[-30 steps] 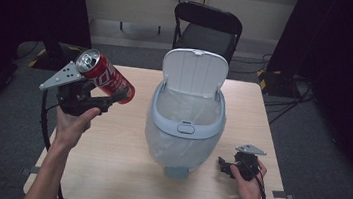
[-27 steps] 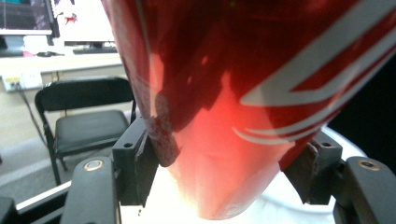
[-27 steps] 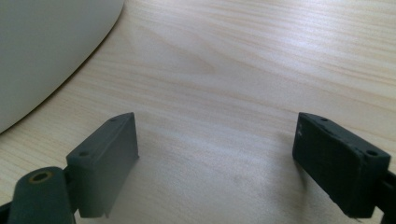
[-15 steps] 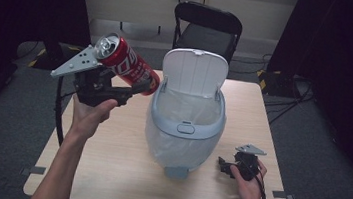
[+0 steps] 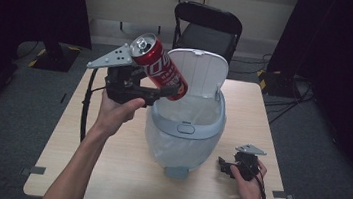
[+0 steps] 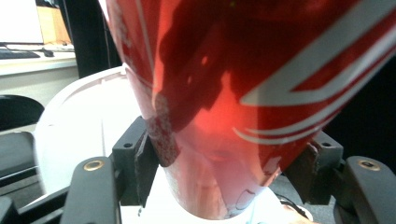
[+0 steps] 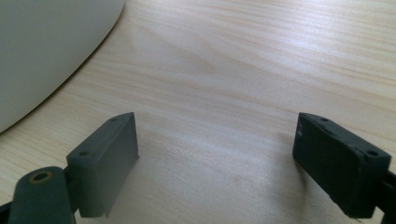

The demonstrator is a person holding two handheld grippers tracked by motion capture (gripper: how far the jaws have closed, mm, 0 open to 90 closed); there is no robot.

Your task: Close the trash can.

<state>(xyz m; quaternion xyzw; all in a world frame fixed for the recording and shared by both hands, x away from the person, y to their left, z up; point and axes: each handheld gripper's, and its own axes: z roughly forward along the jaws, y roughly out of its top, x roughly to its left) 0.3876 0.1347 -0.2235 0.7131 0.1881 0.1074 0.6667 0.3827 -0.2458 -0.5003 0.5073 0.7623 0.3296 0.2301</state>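
Now, with your left gripper (image 5: 162,92) clamped on the can (image 5: 159,66), carry it fully over the bin (image 5: 185,125) before releasing; right gripper (image 5: 225,166) rests wide apart.

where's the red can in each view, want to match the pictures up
High view: the red can is upper centre-left, tilted, clamped in the left gripper over the rim of the bin.
Left gripper view: the can covers the top and centre, between the two jaws.
Right gripper view: not in it.
Shared landmark: the bin's pale wall, top left in the right gripper view.
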